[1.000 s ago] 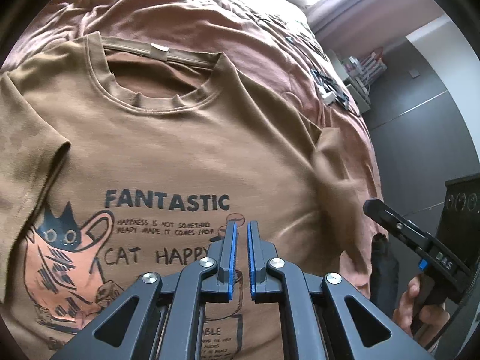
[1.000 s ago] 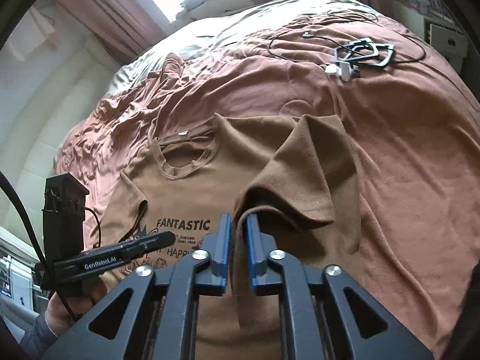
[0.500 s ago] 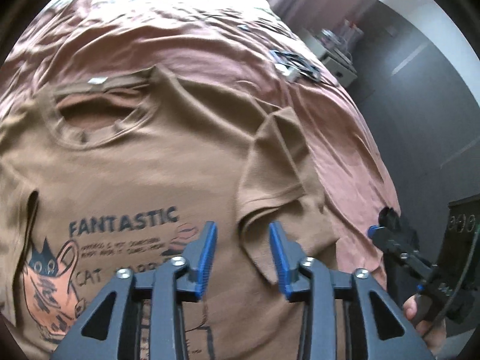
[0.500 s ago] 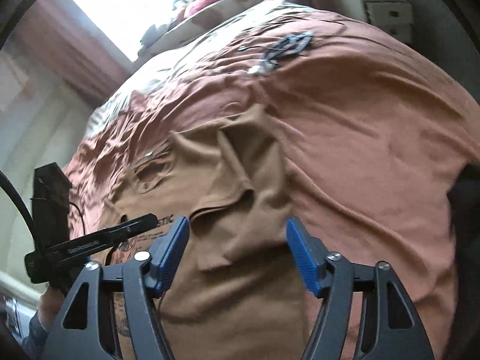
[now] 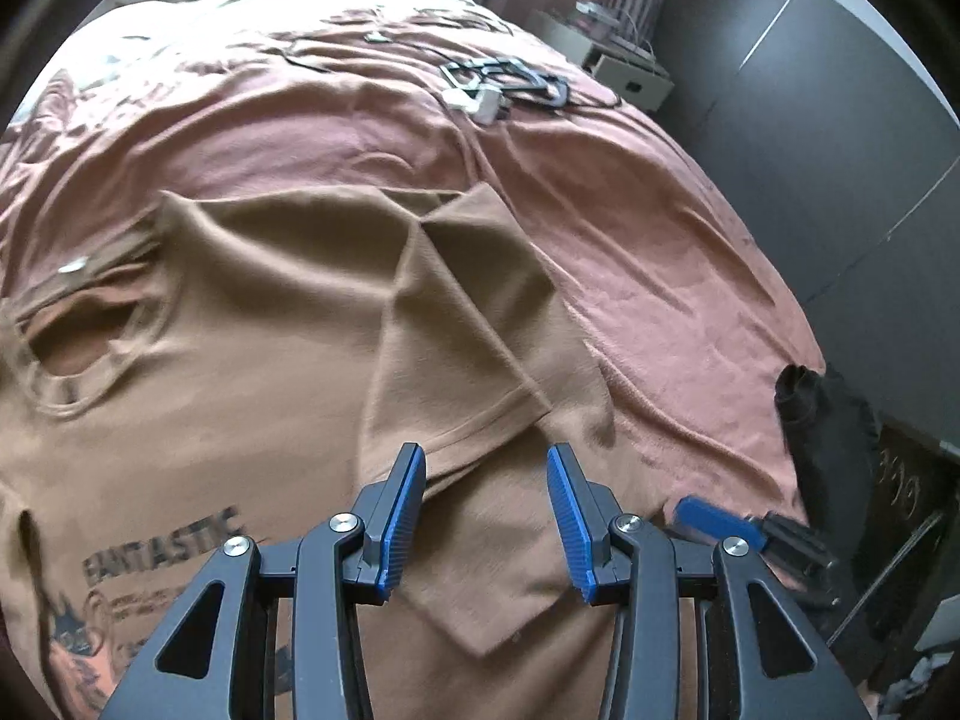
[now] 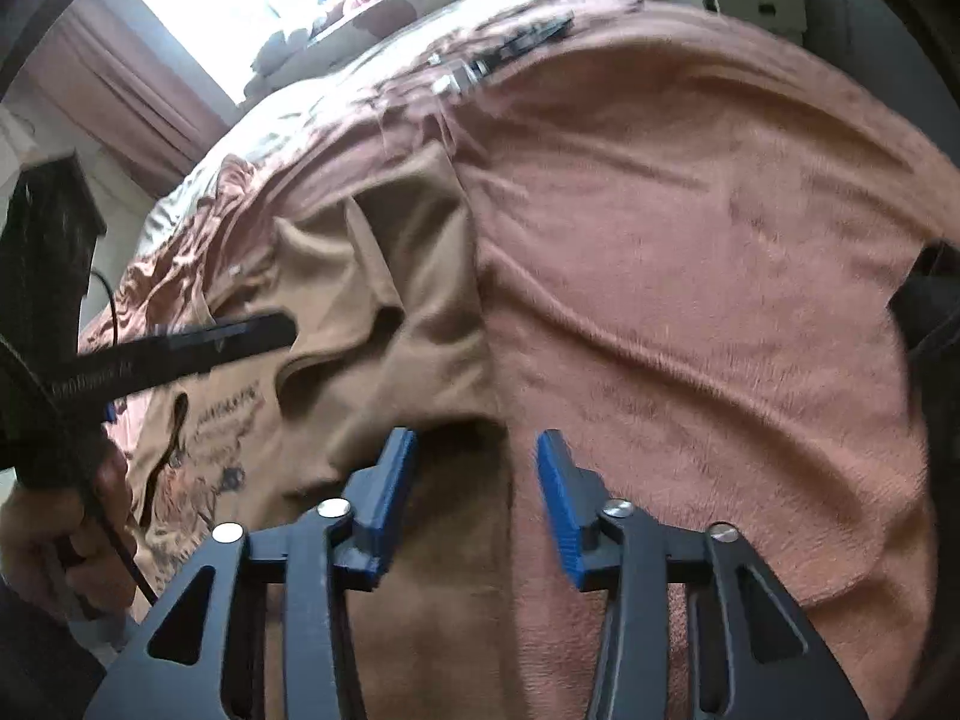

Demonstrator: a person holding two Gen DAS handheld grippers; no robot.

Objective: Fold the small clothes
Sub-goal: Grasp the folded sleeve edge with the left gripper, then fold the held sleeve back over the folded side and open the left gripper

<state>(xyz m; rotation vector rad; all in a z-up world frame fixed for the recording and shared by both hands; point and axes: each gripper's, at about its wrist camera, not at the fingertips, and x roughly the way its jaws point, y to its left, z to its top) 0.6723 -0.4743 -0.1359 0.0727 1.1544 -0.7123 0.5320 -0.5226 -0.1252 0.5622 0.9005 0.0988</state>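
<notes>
Two grippers hang over one tan T-shirt [image 5: 252, 360], which lies printed side up on the pink-brown bedspread [image 5: 660, 276]; its sleeve [image 5: 474, 324] is already turned in over the chest. The left gripper [image 5: 486, 510] is unclenched and grasps nothing; the folded sleeve's hem lies under and just ahead of its blue pads, with no cloth pinched between them. The right gripper [image 6: 474, 492] has its jaws closing; the shirt's side edge [image 6: 486, 396] sits between and below them, a small lifted pocket of fabric at that spot, but the pads do not seem to press on it yet (motion blur leaves this uncertain). The shirt's long axis runs away from both grippers, collar [image 5: 78, 354] at the far end. The right gripper is judged nearer the side edge, so the next fold likely starts there.
</notes>
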